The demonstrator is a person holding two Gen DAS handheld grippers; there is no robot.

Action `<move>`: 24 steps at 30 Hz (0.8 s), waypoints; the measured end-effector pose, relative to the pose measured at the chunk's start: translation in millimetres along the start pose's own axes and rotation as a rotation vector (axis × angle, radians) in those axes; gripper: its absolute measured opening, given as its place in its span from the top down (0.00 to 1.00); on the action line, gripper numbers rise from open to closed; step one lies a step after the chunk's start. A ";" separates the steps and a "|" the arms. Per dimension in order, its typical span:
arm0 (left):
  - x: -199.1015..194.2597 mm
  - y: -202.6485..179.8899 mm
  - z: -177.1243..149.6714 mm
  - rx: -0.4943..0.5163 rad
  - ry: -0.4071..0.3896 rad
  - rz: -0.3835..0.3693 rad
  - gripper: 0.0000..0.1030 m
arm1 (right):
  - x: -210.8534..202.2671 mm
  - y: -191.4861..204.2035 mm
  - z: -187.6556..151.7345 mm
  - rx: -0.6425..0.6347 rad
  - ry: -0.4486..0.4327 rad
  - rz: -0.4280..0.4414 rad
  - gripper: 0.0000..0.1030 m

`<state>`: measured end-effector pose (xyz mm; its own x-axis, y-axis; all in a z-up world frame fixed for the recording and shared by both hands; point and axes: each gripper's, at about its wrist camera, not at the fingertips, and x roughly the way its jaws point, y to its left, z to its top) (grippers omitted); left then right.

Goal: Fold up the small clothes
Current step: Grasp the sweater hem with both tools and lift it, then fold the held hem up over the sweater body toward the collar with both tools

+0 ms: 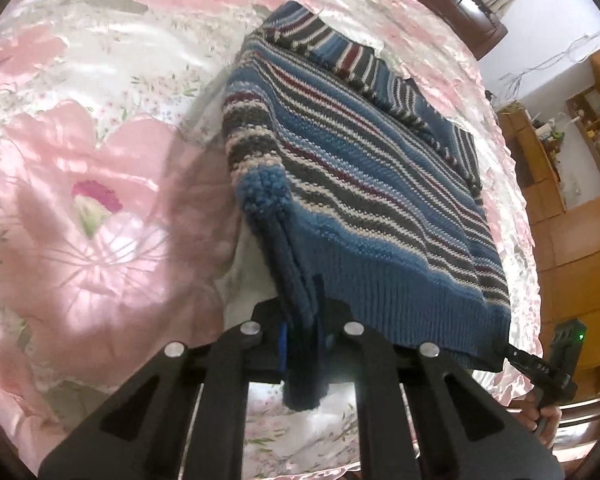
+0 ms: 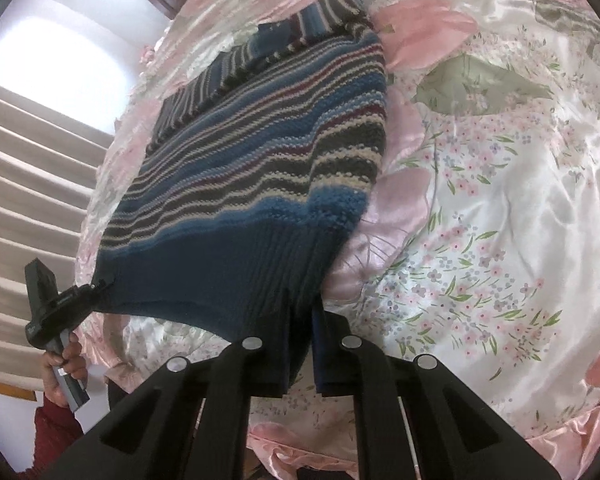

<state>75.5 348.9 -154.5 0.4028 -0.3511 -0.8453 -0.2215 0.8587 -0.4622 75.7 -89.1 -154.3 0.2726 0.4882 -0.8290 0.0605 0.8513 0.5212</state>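
The sweater [image 1: 364, 184] was a striped knit lying on the satin bedspread [image 1: 100, 208], its far part resting on the cloth and its ribbed hem [image 1: 404, 304] lifted clear at the near edge; a folded sleeve or collar portion lay across its far end.

The left gripper [image 1: 300, 328] was clamped on one hem corner, with knit bunched and hanging between the fingers; the right gripper [image 2: 302, 320] was clamped on the opposite hem corner, the ribbing pinched in the same manner; in each wrist view the other gripper appeared at the far end of the hem, which sagged slightly between the two holds.

Handling, as judged: the knit was soft and limp, with no stiffness of its own; it would drape and stretch under its own weight, so the hem should be kept evenly taut between the holds; the coarse weave offered good grip and was unlikely to slip from the pads; the bedspread looked glossy and slick, so the resting part could slide when pulled; the garment was not fragile, though loose loops could snag; the ribbed hem corners were the sound places to take hold, being the thickest and least elastic edge.
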 end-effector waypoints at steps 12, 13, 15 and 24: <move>1.5 -0.3 4.8 -0.068 -0.007 -0.005 0.92 | -7.4 -4.1 19.2 0.032 0.006 0.131 0.92; -1.0 -3.9 8.6 -0.059 -0.011 -0.006 0.92 | -10.5 -2.3 24.3 0.032 -0.002 0.155 0.92; -4.1 -9.6 17.5 -0.052 -0.019 -0.022 0.92 | -16.1 1.0 35.6 0.037 -0.016 0.190 0.92; 5.8 -28.3 106.4 -0.063 -0.078 -0.080 0.92 | -15.6 8.0 133.3 0.073 -0.032 0.191 0.92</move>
<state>178.6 362.3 -117.8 0.4887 -0.3856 -0.7826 -0.2400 0.8030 -0.5455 200.0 -115.5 -110.2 0.3158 0.6320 -0.7077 0.0741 0.7272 0.6824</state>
